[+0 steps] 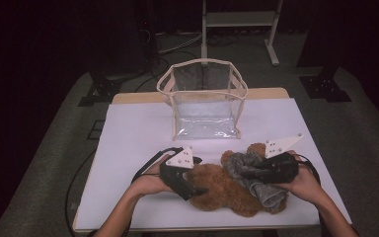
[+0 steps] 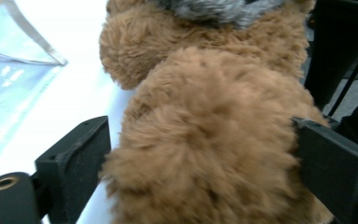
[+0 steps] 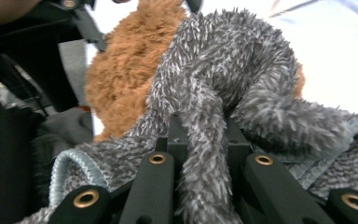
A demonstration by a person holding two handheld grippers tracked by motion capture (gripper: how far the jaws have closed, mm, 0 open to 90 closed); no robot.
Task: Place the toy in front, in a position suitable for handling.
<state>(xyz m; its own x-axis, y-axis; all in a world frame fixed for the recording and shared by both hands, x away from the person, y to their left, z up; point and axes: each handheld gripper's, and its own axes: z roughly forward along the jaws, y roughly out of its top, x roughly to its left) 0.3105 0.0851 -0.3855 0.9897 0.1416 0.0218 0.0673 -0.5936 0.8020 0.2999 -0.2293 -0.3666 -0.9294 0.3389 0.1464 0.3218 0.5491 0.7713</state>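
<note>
**Grey cloth pinched over a brown plush toy at the table's near edge**

The grey fuzzy cloth (image 1: 256,175) lies draped over the right end of the brown plush toy (image 1: 222,190), at about 5 o'clock on the white table (image 1: 138,133), close to the near edge. In the right gripper view a fold of the cloth (image 3: 205,140) runs down between the two black jaws, which are clenched tight on it, its pale hemmed edge spreading to either side. The right gripper (image 1: 269,170) sits on top of the cloth, held by the person's right hand (image 1: 306,182) coming in from 5 o'clock.

The plush toy lies lengthwise along the near edge, its fur touching the cloth. The left gripper (image 1: 190,187) meets it from 9 o'clock; in the left gripper view its jaws stand wide on either side of a rounded part of the toy (image 2: 205,140), the fur brushing both, and whether they press on it cannot be told. The left hand (image 1: 148,182) rests on the table.

At 12 o'clock, well apart from the toy, stands a clear plastic bag (image 1: 205,98) with cream trim, upright and open at the top.
</note>
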